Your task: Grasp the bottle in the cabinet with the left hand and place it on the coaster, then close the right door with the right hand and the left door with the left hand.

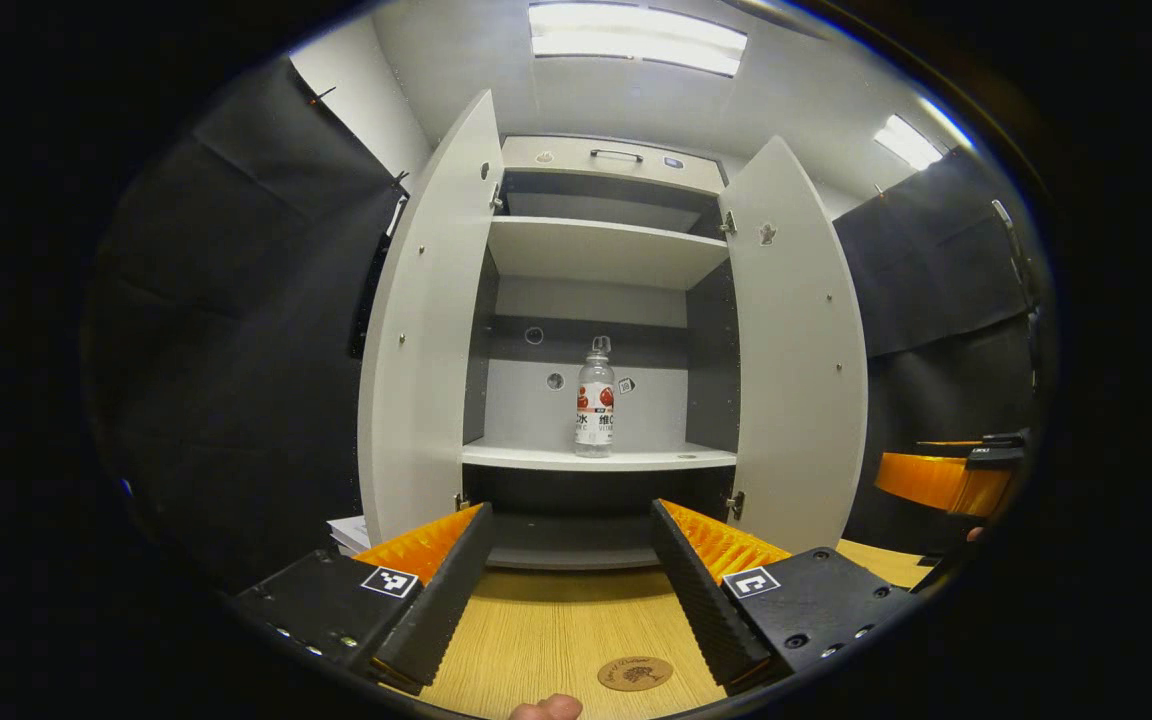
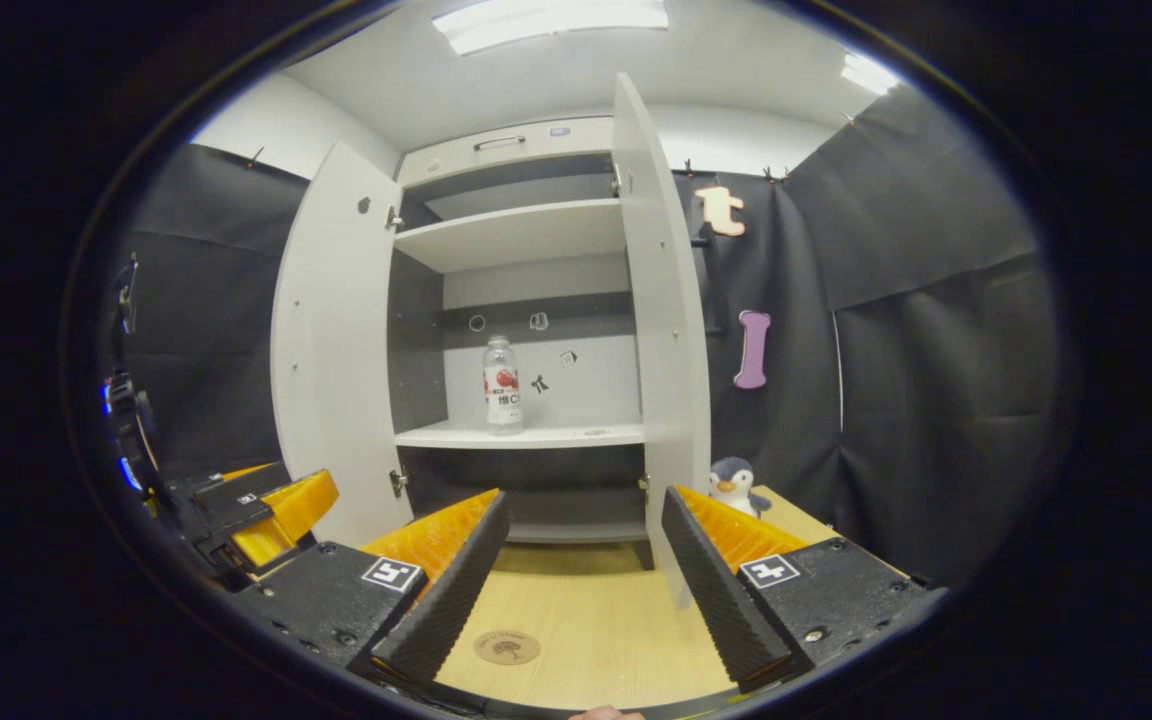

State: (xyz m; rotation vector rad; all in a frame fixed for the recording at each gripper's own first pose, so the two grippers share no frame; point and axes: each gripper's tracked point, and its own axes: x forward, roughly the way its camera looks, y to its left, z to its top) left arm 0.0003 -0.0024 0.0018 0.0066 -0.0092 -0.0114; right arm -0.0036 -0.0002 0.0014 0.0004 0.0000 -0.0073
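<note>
Your clear bottle (image 1: 595, 400) with red label stands upright on the cabinet (image 1: 601, 255) shelf; both doors open, both jaws released, coaster (image 1: 635, 673) on table (image 1: 556, 630).

Bright, even light falls from ceiling panels (image 1: 636, 38), which glare to near white in both views. The cabinet (image 1: 596, 260) interior is well lit, with soft shadow under its shelves and below the lower shelf. The tabletop (image 1: 556, 630) shows mild shade between the jaws. Fisheye distortion bows the cabinet doors (image 1: 416, 330) outward; edges darken, focus stays fairly sharp
</note>
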